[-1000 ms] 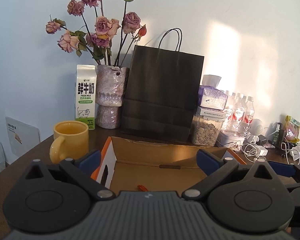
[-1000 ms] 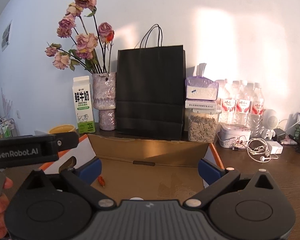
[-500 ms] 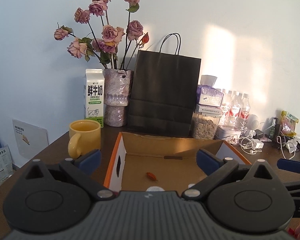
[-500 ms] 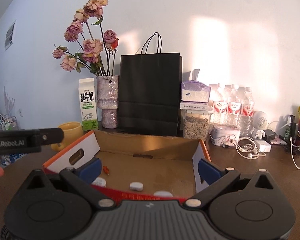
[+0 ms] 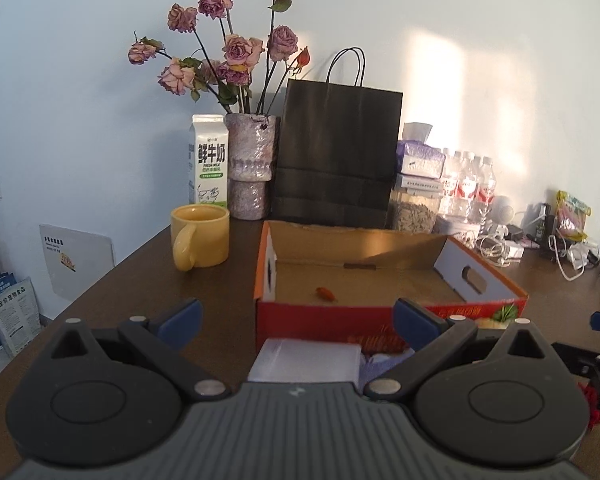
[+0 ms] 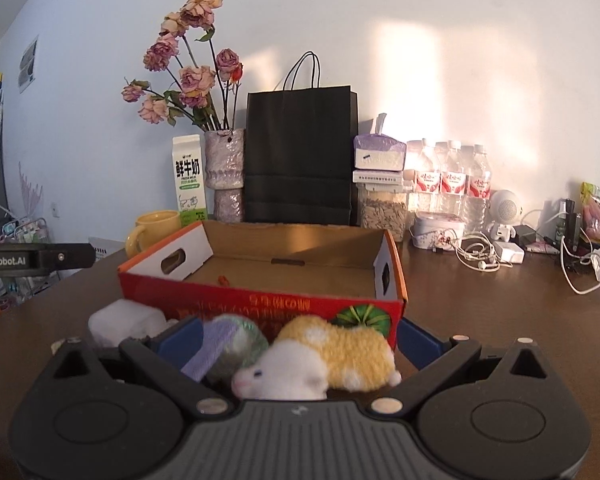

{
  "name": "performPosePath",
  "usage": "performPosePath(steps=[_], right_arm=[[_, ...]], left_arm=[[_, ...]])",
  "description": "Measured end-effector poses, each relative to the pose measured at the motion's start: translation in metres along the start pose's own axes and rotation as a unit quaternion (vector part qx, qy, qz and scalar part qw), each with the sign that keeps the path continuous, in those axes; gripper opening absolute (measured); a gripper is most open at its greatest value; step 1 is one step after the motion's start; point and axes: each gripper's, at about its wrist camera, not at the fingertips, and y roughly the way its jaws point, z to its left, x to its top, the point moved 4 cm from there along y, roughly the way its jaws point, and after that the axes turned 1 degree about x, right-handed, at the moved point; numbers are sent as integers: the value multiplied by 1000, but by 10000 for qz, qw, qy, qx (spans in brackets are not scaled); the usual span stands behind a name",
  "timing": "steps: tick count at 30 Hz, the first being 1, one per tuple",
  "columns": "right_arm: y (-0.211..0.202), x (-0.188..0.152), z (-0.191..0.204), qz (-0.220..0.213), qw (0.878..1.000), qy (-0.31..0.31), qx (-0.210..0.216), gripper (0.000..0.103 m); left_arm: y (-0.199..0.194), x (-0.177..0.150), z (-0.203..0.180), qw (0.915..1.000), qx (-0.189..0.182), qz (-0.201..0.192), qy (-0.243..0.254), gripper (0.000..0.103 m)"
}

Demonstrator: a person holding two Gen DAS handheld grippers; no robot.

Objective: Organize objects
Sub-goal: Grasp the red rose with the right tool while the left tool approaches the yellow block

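Plush hamster [image 6: 324,356], yarn ball [image 6: 230,344], white block [image 6: 122,322] on table, just before open cardboard box [image 6: 260,304].
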Motion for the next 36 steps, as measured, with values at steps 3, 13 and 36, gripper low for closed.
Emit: performPosePath(steps=[3, 13, 36], right_arm=[[-11, -14, -5, 101, 9999, 13, -70, 103], [-32, -61, -33, 605, 9971, 29, -454, 103], [-1, -84, -75, 1084, 9931, 206, -394, 52]], left_arm=[[-5, -13, 9, 9999, 44, 147, 28, 103], [-4, -58, 45, 9964, 335, 781, 22, 103], [-7, -73, 37, 9925, 334, 1174, 91, 103]])
